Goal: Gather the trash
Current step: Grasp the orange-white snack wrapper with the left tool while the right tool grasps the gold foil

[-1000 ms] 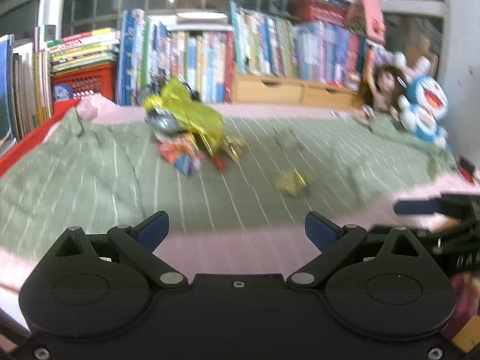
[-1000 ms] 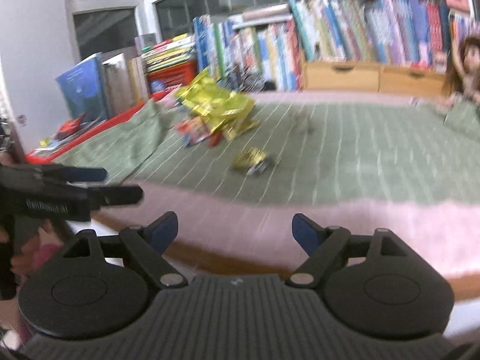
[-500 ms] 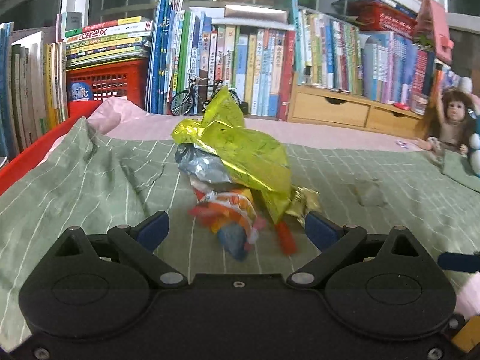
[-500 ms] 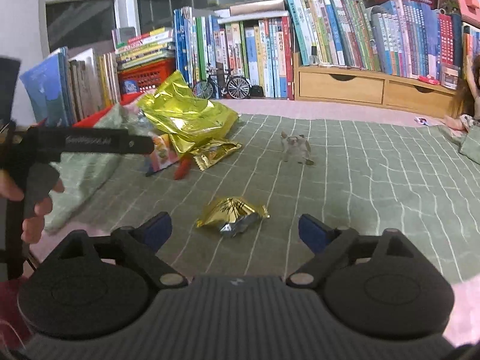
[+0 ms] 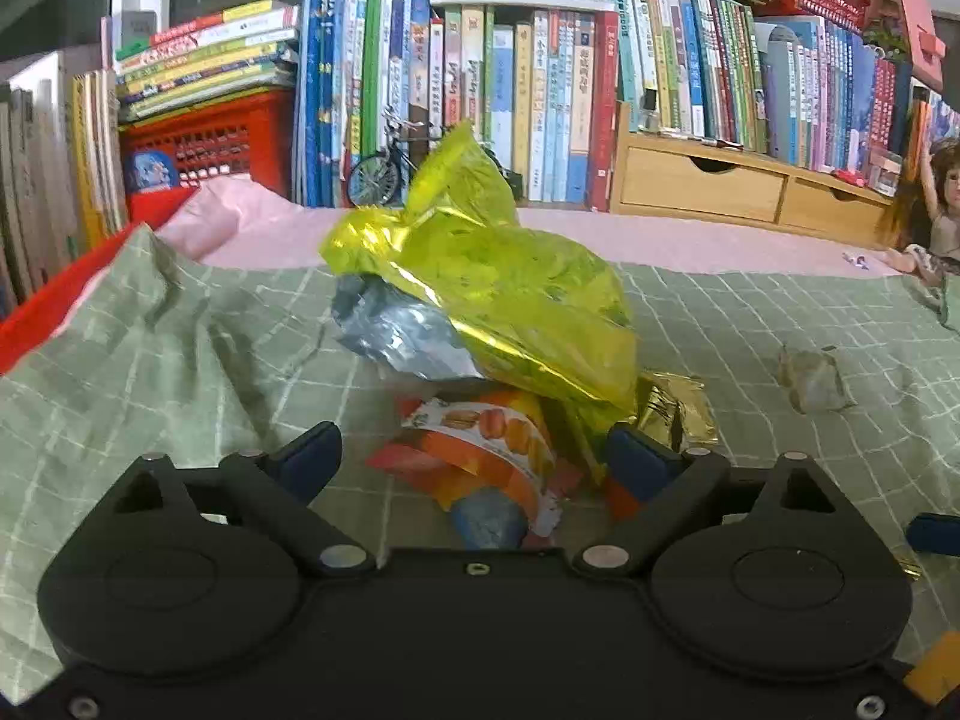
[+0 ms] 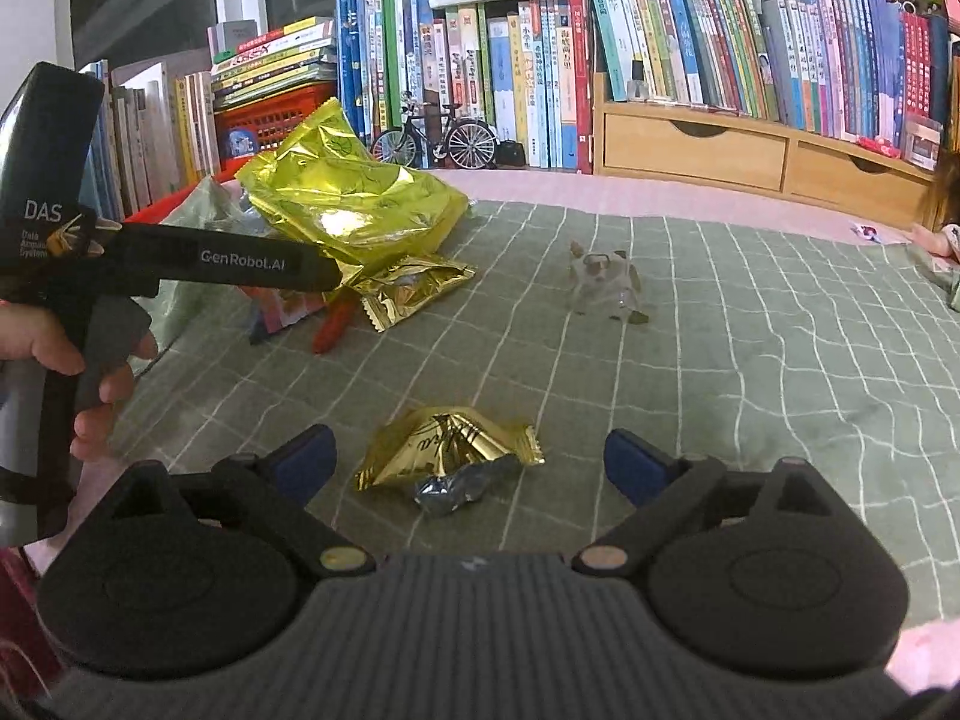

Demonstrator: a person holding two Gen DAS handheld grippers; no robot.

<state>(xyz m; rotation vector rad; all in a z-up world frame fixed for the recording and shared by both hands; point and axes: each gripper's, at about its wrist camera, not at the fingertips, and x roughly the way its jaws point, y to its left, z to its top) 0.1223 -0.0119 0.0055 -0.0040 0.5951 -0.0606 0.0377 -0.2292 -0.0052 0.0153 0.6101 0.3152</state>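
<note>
While both tools hover low over a green checked blanket (image 6: pixel 750 360), neither one grips anything. In the left wrist view the left gripper (image 5: pixel 474 459) stands with its blue-tipped jaws spread wide, and a crumpled orange and white snack wrapper (image 5: pixel 486 450) lies in the gap between them at lower centre, not pressed by either pad. Above it, filling the middle of the frame, sits a large shiny yellow foil bag (image 5: pixel 498 294) resting on a crinkled silver foil bag (image 5: pixel 396 333). A small gold foil packet (image 5: pixel 675 411) peeks out just right of the pile, and a crumpled clear plastic wrapper (image 5: pixel 816 381) lies apart at the right.

In the right wrist view the right gripper (image 6: pixel 468 459) is likewise wide open, its jaws empty. A crumpled gold and silver foil wrapper (image 6: pixel 447 459) lies on the blanket between the fingertips at lower centre, untouched. The pile of yellow, gold and red trash sits at the upper left of that frame, partly behind the left tool's black body, which a hand (image 6: pixel 72 372) holds at the left edge. A row of upright books (image 6: pixel 540 60) and a small model bicycle (image 6: pixel 438 141) line the top of the frame behind the bed.
</note>
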